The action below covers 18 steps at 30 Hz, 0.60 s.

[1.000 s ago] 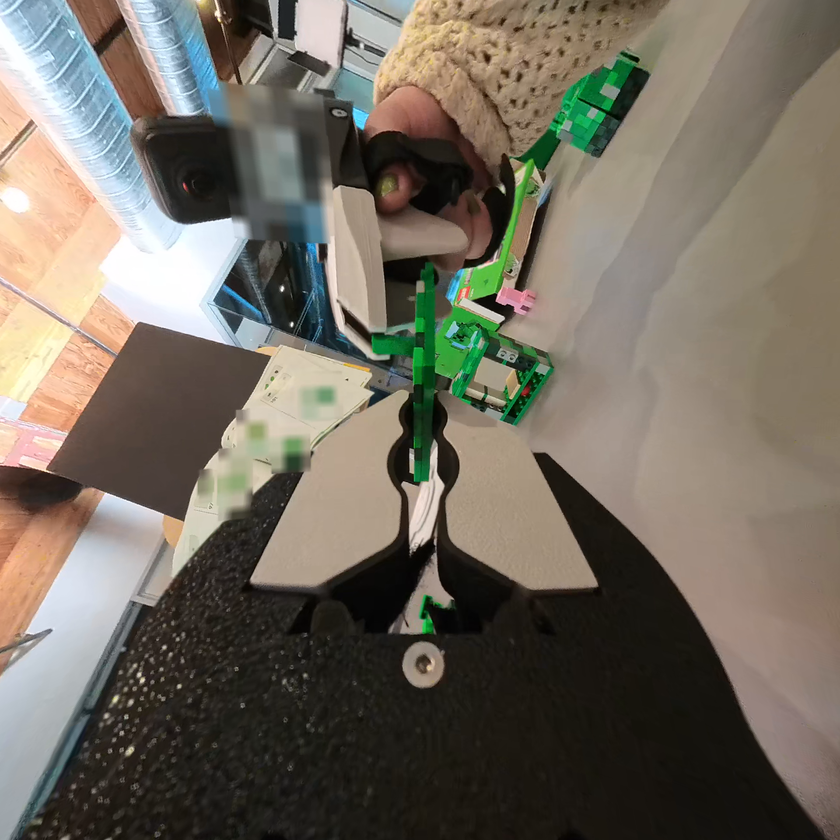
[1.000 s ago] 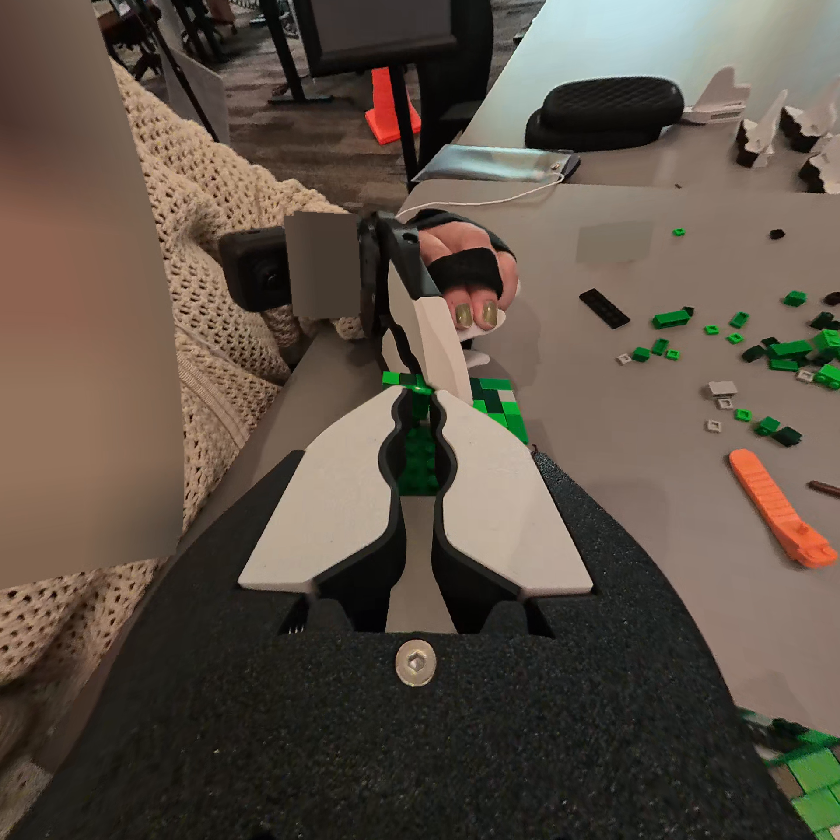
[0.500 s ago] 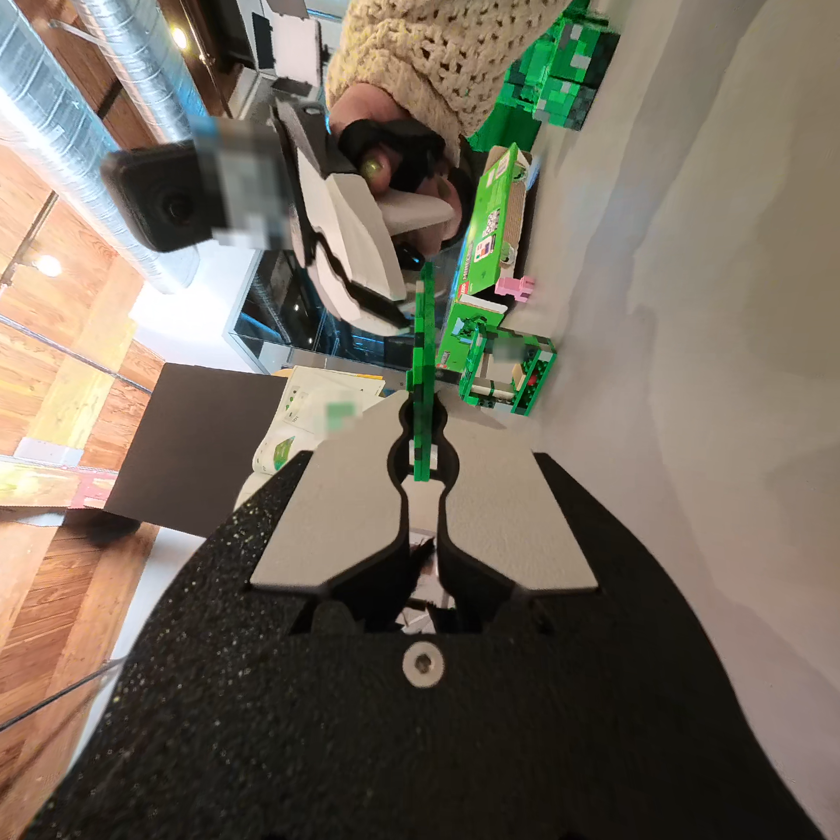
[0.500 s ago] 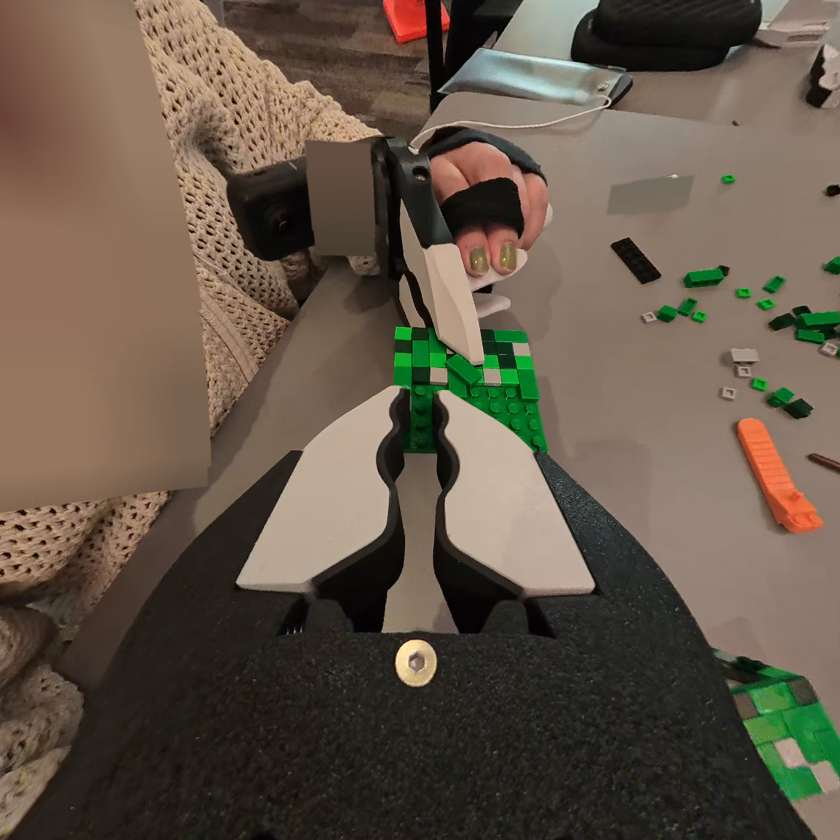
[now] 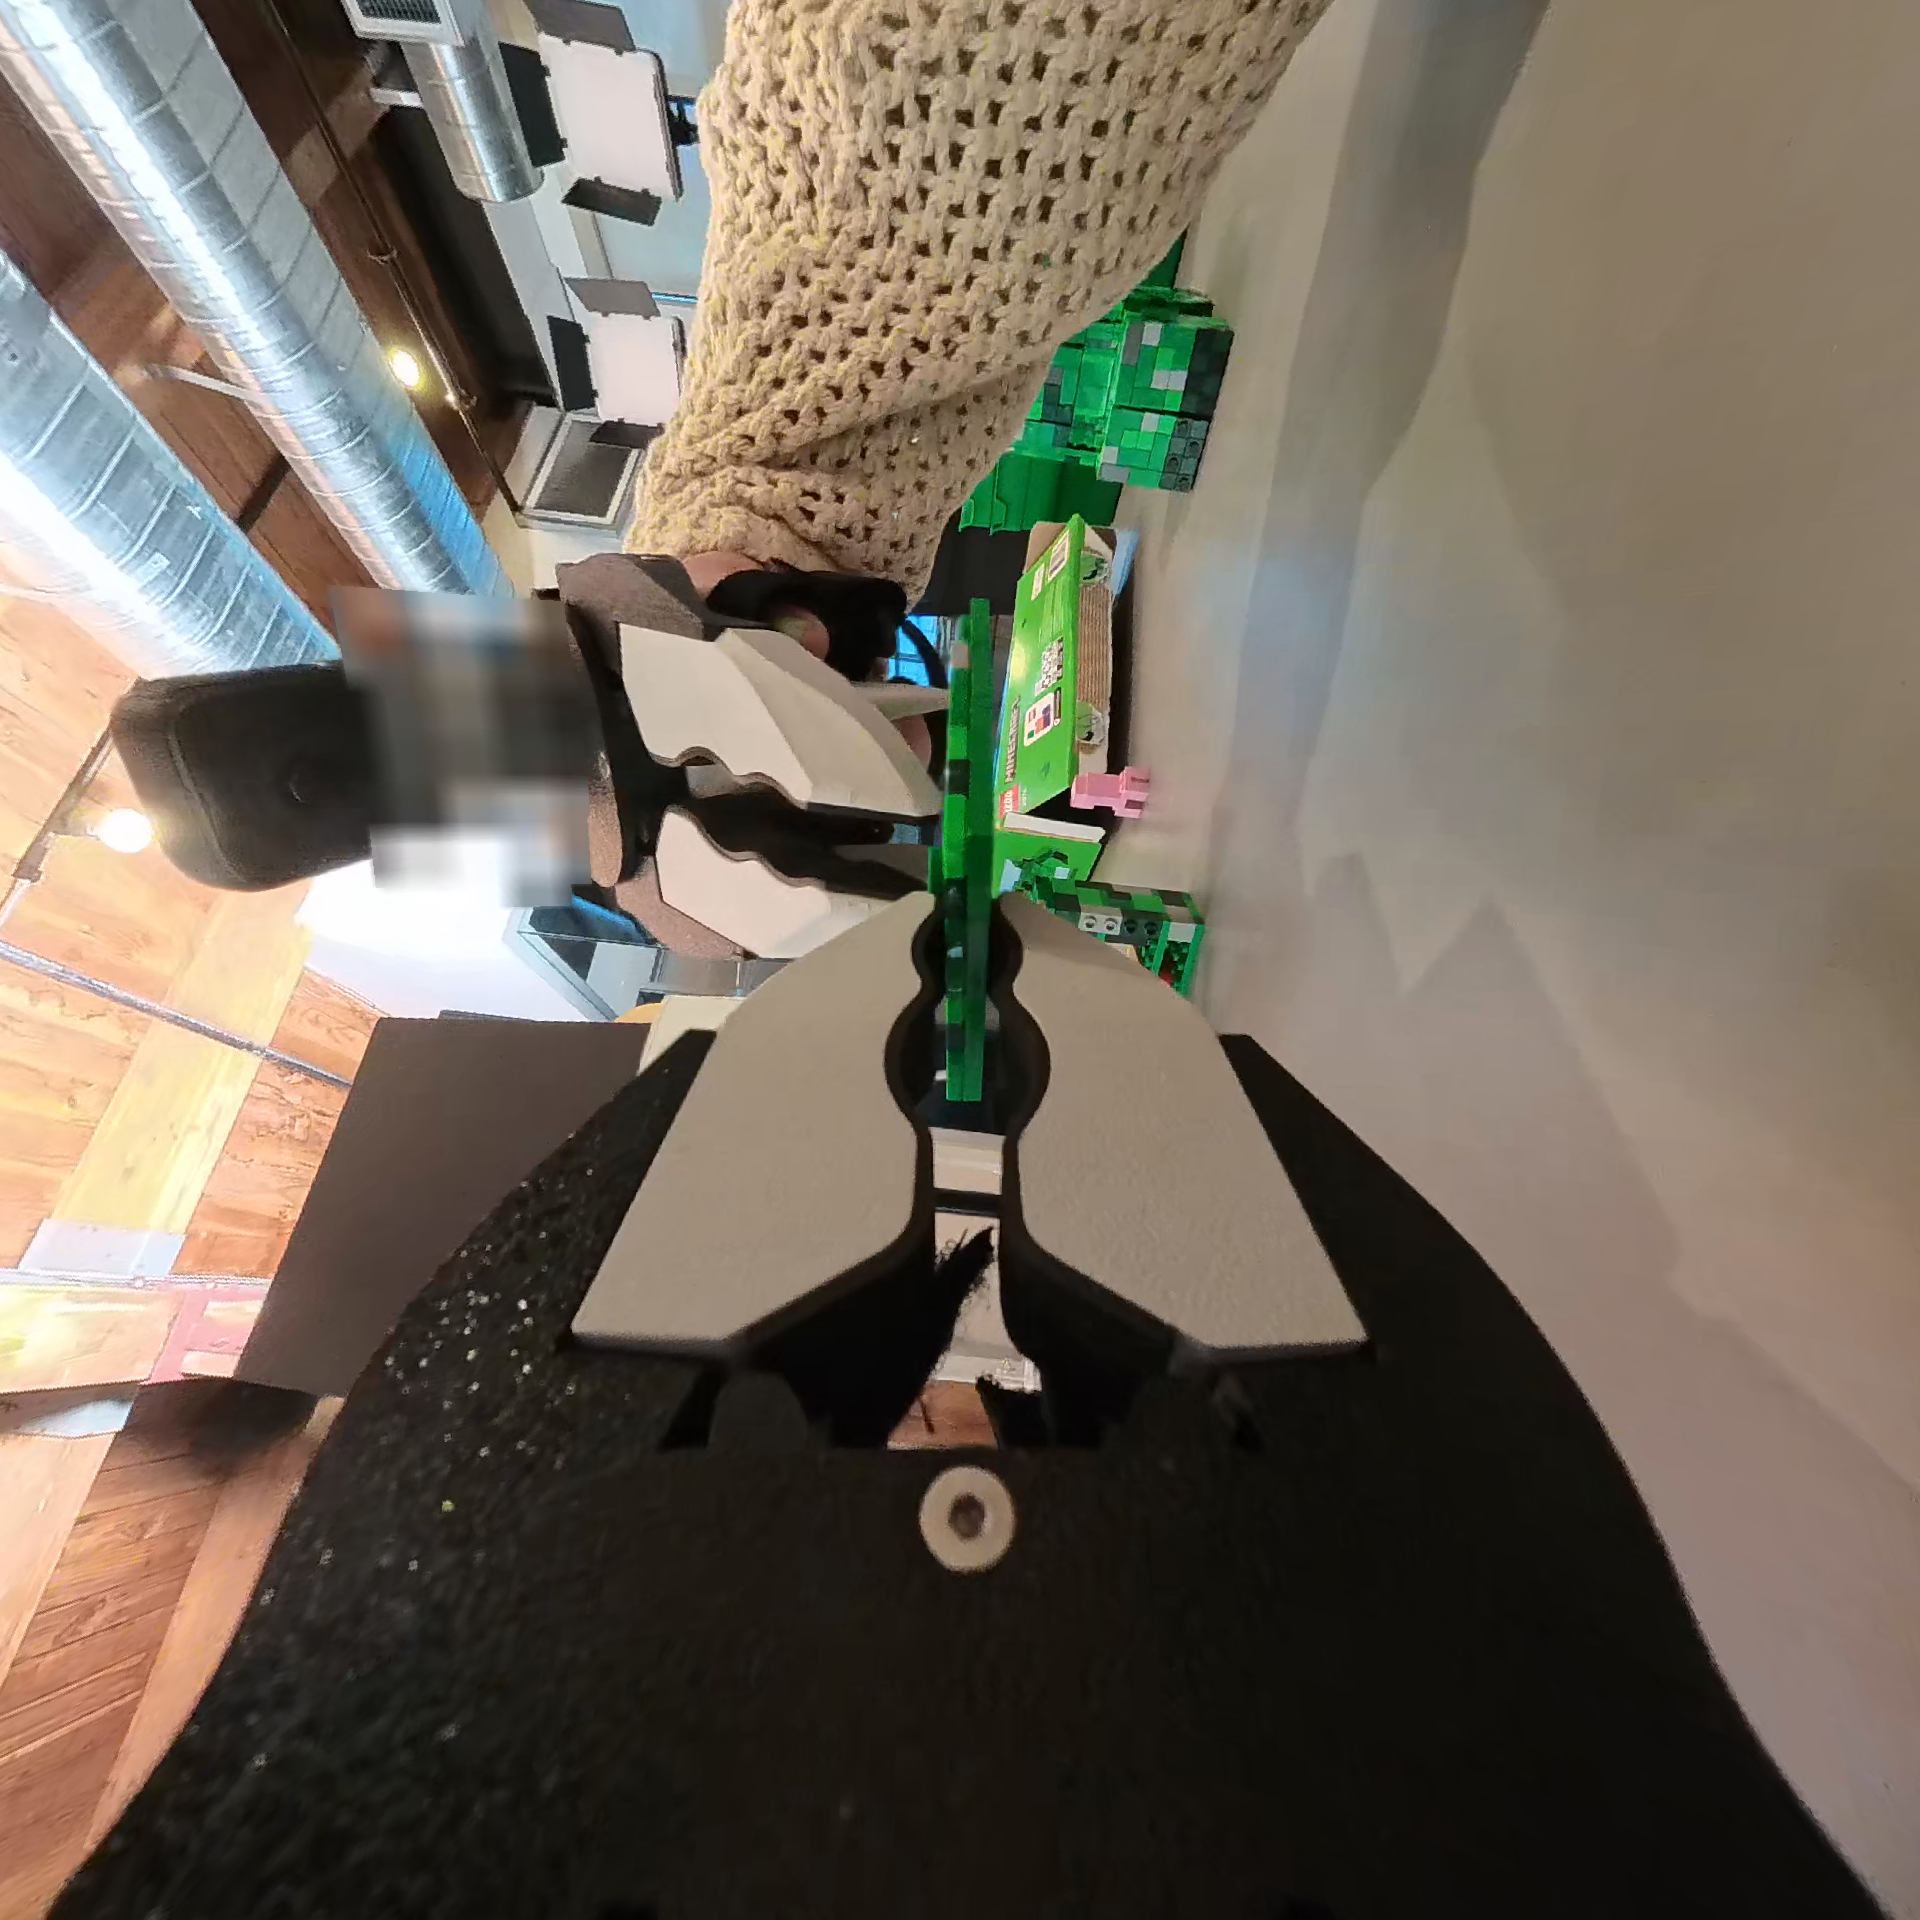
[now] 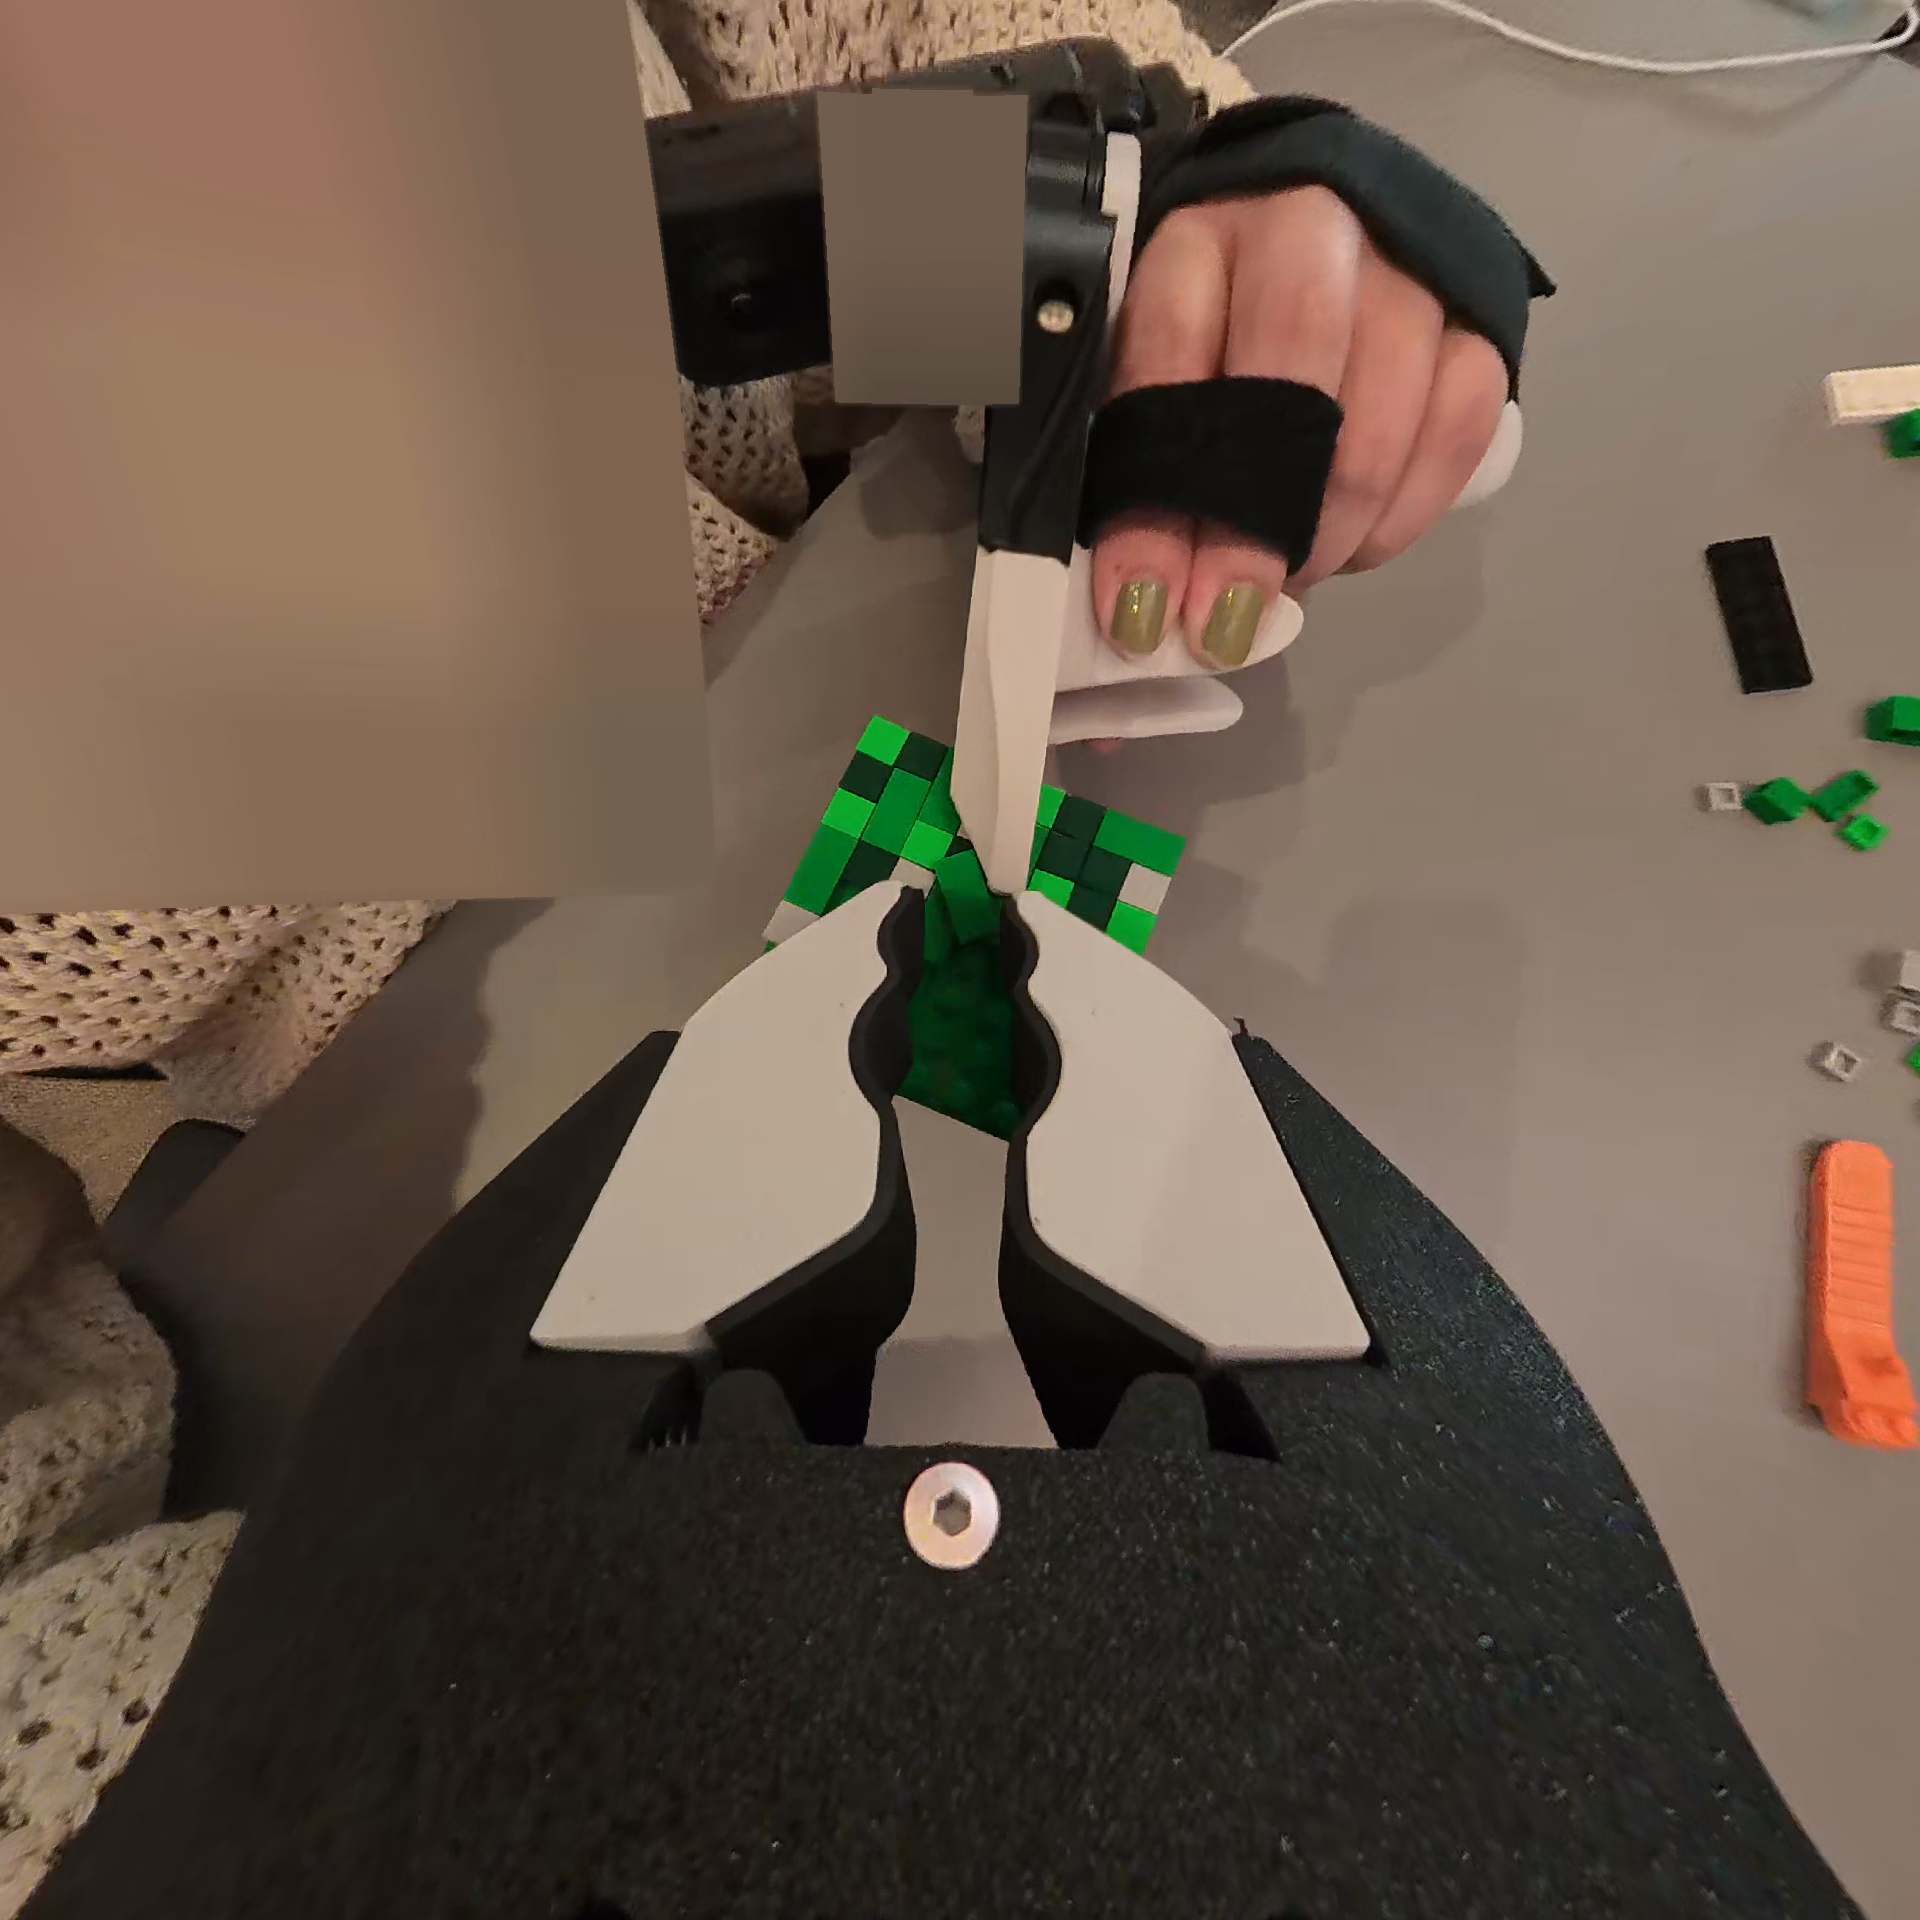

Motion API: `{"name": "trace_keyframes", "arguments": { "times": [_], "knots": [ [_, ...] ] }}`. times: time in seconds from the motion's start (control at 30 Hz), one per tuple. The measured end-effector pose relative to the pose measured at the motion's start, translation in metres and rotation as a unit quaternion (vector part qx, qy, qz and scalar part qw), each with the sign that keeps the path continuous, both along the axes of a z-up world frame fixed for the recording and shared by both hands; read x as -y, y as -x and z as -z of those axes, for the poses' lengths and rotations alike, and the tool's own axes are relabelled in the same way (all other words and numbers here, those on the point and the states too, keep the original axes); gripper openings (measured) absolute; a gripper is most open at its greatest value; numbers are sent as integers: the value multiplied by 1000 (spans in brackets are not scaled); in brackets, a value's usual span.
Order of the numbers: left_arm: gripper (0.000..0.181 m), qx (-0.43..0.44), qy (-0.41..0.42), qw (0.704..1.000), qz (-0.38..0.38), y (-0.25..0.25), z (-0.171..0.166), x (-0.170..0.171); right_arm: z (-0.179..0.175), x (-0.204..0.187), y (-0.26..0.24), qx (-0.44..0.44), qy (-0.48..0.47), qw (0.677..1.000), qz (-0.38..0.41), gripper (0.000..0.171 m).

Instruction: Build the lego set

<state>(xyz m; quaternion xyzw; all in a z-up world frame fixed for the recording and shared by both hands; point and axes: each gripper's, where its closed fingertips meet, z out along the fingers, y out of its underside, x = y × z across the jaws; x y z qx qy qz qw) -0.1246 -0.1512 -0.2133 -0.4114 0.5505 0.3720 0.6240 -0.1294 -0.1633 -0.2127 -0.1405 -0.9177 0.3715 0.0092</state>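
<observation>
Left tongs [image 5: 966,914] are clenched on the green plate [image 5: 964,831] at frame centre. Right tongs [image 6: 961,904] stand released, apparently just above a loose green brick [image 6: 961,899] on the plate; contact is unclear.

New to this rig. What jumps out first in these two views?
The green lego plate, seen edge-on and clamped between the left gripper fingers, dominates the left wrist view. In the right wrist view its tiled face shows, with the right gripper tips at a small green brick on it. Loose green pieces and an orange brick separator lie at the right of the grey table.
</observation>
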Motion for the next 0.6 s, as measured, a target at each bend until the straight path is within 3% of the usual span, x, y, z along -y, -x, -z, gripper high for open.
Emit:
{"name": "trace_keyframes", "arguments": {
  "times": [0.6],
  "knots": [
    [6, -2, -4, 999, -42, 14, 1, -9, 1, -16, -11, -4, -30, 998, 46, 7]
  ]
}}
